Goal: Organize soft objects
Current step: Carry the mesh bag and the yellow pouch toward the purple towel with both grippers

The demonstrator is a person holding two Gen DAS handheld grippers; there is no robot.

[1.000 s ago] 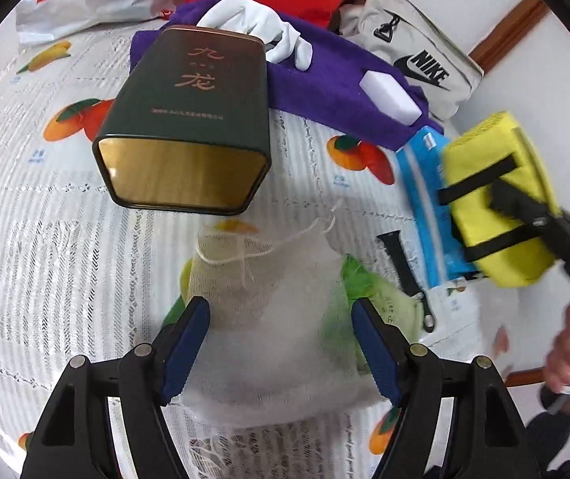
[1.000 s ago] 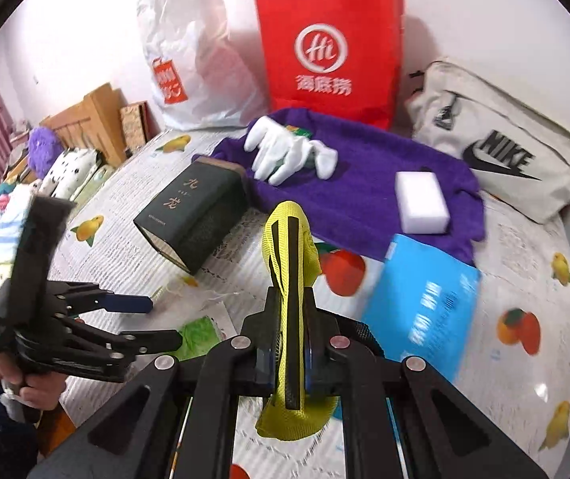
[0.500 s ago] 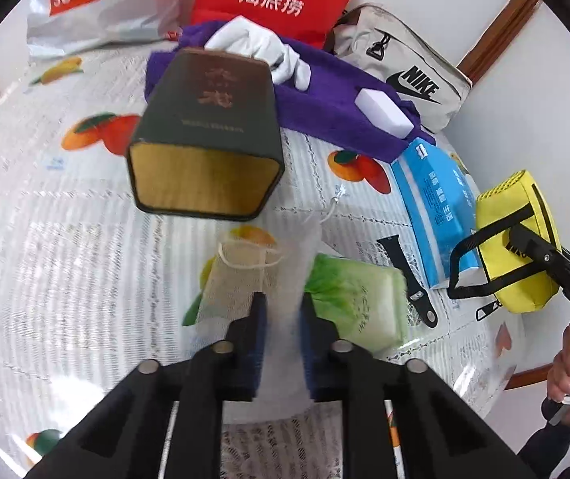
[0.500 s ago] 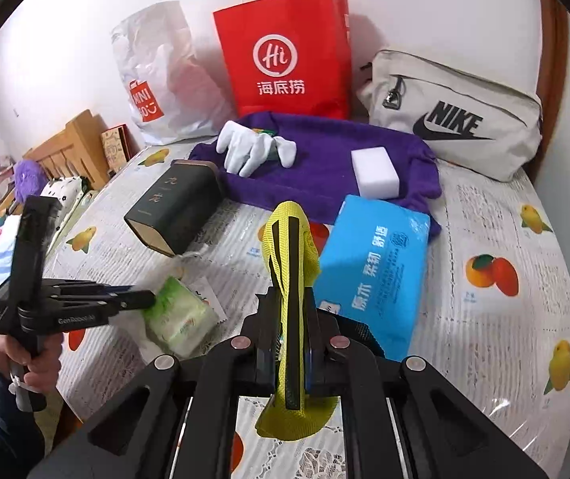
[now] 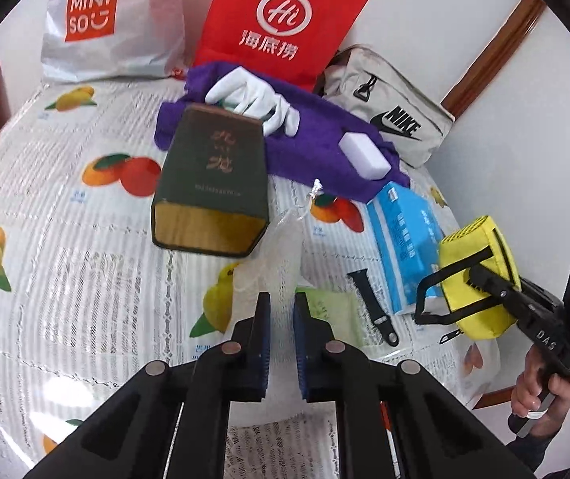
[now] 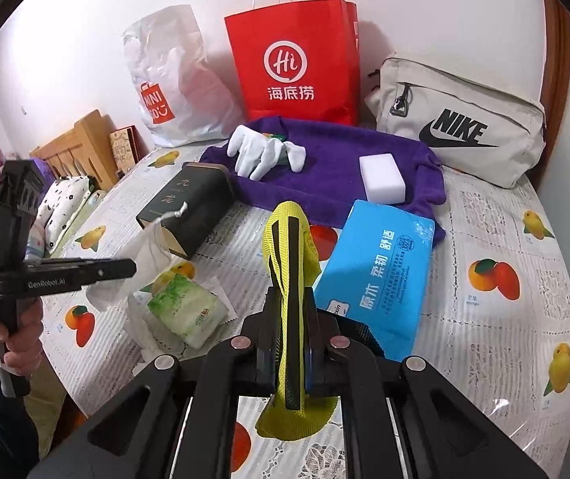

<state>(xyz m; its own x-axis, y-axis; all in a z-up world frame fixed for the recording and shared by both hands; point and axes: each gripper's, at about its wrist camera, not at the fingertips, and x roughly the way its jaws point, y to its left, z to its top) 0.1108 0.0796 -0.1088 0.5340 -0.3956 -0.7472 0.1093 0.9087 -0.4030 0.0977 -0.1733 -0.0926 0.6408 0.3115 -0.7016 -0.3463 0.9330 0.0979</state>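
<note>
Right now the left hand-held gripper (image 5: 281,311) is pinched nearly closed on a thin white mesh bag (image 5: 281,247), which is lifted off the counter (image 5: 85,279) and stretches away from the fingertips, its drawstring knot (image 5: 316,187) hanging beyond them. Just ahead of this hand-held gripper and slightly to its left lies a dark green tin (image 5: 213,183) on its side, gold base facing the camera. Close to its right fingertip, on the counter, sits a green tissue pack (image 5: 332,311), then a black strap (image 5: 372,307) and a blue tissue pack (image 5: 404,239) further right. The right hand-held gripper (image 6: 290,319) is clamped on a yellow pouch (image 6: 288,239) with black bands, holding it edge-on above the counter; in the left view the same pouch (image 5: 480,275) hangs at the far right. Just right of that hand-held gripper's fingertips lies the blue tissue pack (image 6: 376,271), and to their left the green tissue pack (image 6: 185,307) rests on crumpled white paper. Farther ahead a purple towel (image 6: 336,171) carries a white glove (image 6: 261,155) and a white sponge (image 6: 382,177). Behind the towel, against the wall, stand a red paper bag (image 6: 292,68), a white plastic bag (image 6: 169,88) and a beige pouch bag (image 6: 460,127).
</note>
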